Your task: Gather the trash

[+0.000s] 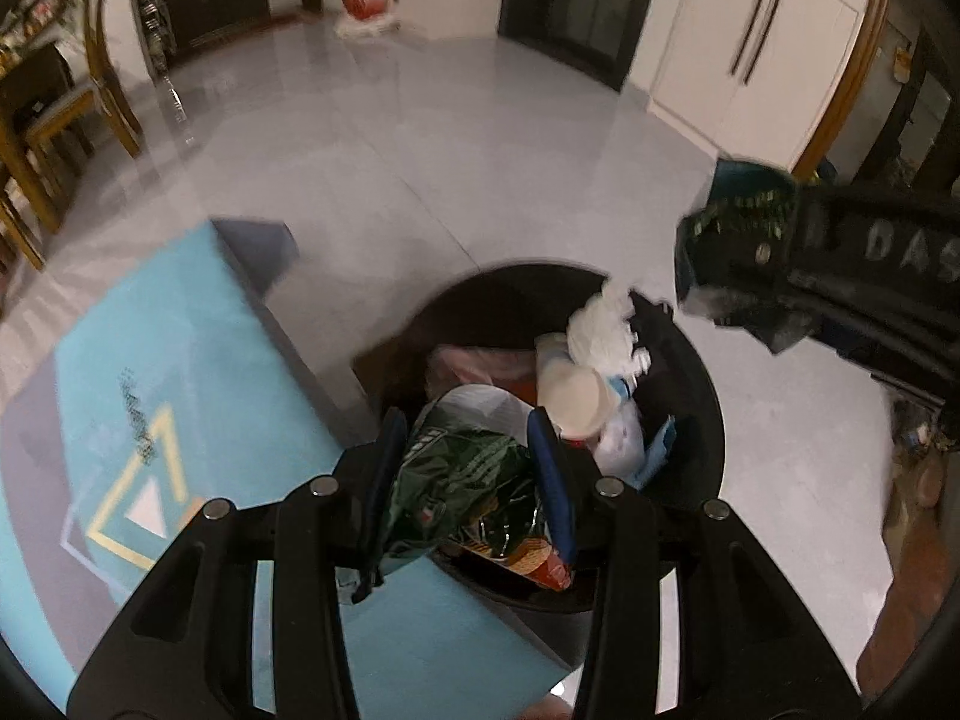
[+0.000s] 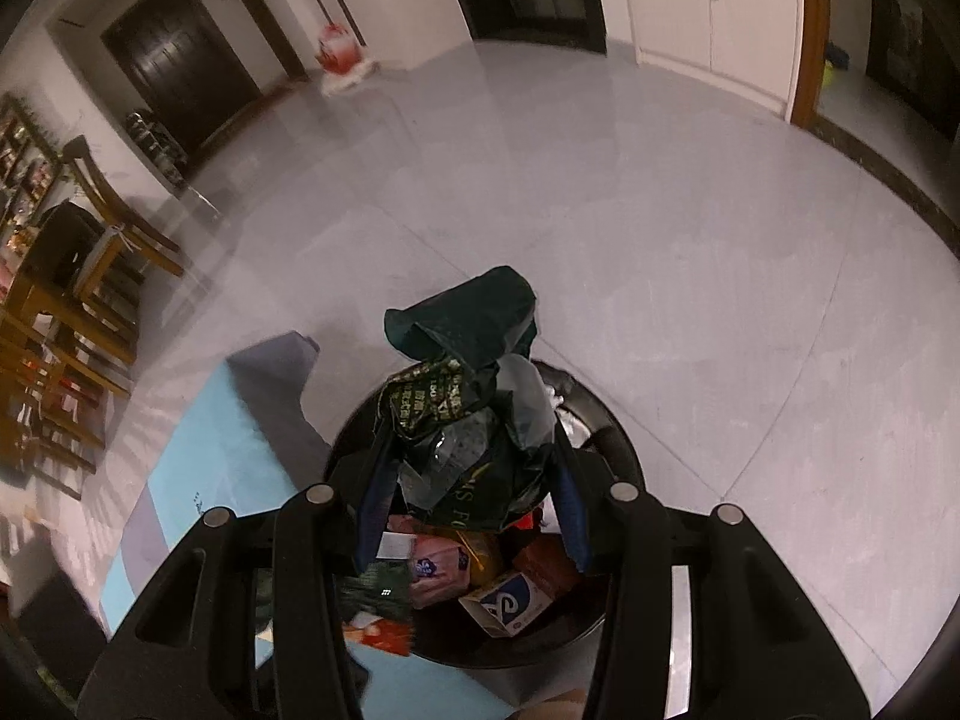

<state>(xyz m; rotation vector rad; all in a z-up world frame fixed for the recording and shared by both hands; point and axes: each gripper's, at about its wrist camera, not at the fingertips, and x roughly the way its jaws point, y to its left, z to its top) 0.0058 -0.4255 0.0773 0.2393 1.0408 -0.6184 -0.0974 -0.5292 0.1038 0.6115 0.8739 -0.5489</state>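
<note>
Disposal is the step in hand: both grippers hold wrappers above the round black trash bin [image 1: 690,372], which is already quite full of cartons and paper. The left gripper [image 1: 474,480] pinches a crumpled dark green foil snack bag [image 1: 462,480] between its blue pads, directly over the bin's near rim. The right gripper [image 2: 474,480] clamps a dark green printed plastic bag [image 2: 462,396], also over the opening. Next, I think, the jaws must spread so that each wrapper falls inside, not onto the light blue mat [image 1: 180,348] beside the bin.
</note>
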